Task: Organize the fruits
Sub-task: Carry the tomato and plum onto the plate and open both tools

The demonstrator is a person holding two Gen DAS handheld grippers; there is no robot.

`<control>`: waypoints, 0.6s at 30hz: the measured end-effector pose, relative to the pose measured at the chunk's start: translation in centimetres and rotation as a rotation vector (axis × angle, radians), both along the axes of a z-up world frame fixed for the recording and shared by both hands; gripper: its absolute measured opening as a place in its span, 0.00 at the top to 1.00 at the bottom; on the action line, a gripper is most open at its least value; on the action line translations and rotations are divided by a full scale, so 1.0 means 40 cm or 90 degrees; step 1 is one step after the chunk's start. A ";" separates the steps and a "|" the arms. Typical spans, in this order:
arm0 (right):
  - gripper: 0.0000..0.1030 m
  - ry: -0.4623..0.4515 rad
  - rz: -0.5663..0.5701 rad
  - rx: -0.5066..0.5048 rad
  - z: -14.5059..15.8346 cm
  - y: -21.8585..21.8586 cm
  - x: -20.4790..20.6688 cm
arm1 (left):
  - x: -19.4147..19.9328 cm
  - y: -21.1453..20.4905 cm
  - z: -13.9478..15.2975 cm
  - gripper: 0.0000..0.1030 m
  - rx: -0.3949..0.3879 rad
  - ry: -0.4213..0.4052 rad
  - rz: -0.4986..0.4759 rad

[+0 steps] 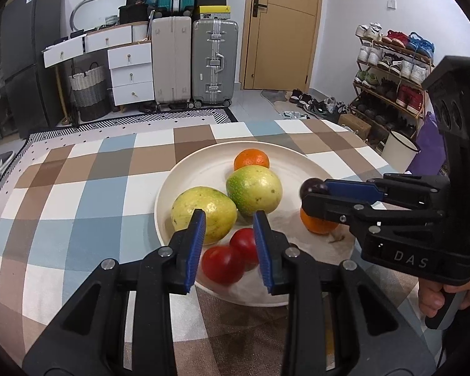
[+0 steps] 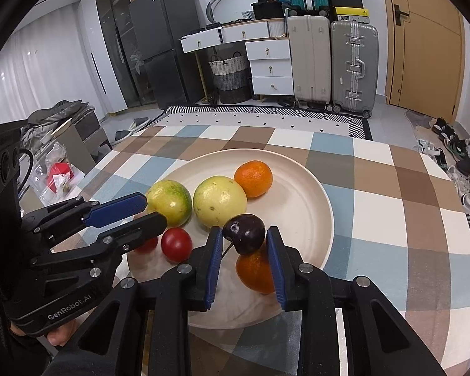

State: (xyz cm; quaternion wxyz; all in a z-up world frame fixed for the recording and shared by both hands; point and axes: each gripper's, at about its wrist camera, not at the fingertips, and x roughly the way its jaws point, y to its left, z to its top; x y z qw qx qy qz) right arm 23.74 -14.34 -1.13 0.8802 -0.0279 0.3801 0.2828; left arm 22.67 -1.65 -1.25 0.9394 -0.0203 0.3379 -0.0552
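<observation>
A cream plate (image 1: 203,163) (image 2: 310,200) on the checkered table holds two yellow-green fruits (image 1: 203,213) (image 1: 254,189) (image 2: 169,200) (image 2: 219,202), two oranges (image 1: 251,159) (image 1: 318,225) (image 2: 253,178) (image 2: 255,271) and two red tomatoes (image 1: 222,263) (image 2: 176,244). My right gripper (image 2: 243,238) (image 1: 313,191) is shut on a dark cherry (image 2: 244,233) (image 1: 311,187), held above the near orange. My left gripper (image 1: 228,222) (image 2: 152,210) is open and empty, over the tomatoes and the left yellow-green fruit.
The checkered tablecloth (image 1: 78,188) (image 2: 391,188) surrounds the plate. Beyond the table stand suitcases (image 1: 214,62), white drawers (image 1: 130,72), a shoe rack (image 1: 391,75) and a white bucket (image 1: 399,150). A box of clutter (image 2: 56,175) sits left of the table.
</observation>
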 end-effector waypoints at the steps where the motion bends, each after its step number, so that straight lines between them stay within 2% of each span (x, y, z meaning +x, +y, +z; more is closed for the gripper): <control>1: 0.70 0.000 0.001 0.000 0.001 0.000 -0.001 | 0.002 0.003 -0.002 0.73 -0.002 0.001 0.001; 6: 0.57 -0.002 0.002 0.009 0.008 0.000 -0.005 | 0.006 0.013 0.000 0.72 -0.008 0.005 0.007; 8: 0.52 -0.008 0.003 0.009 0.015 -0.001 -0.011 | 0.006 0.018 0.003 0.68 -0.012 0.006 0.007; 10: 0.44 -0.015 0.000 0.005 0.021 -0.002 -0.016 | 0.006 0.023 0.006 0.55 -0.015 0.005 0.013; 12: 0.26 -0.020 -0.006 0.007 0.026 -0.007 -0.020 | -0.001 0.028 0.012 0.45 -0.017 0.001 0.018; 14: 0.18 -0.022 -0.017 0.014 0.033 -0.017 -0.022 | -0.007 0.033 0.020 0.38 -0.017 -0.007 0.026; 16: 0.14 -0.020 -0.025 0.024 0.041 -0.030 -0.025 | -0.018 0.038 0.029 0.23 -0.017 -0.015 0.034; 18: 0.07 -0.020 -0.034 0.030 0.051 -0.043 -0.030 | -0.031 0.046 0.037 0.17 -0.016 -0.026 0.039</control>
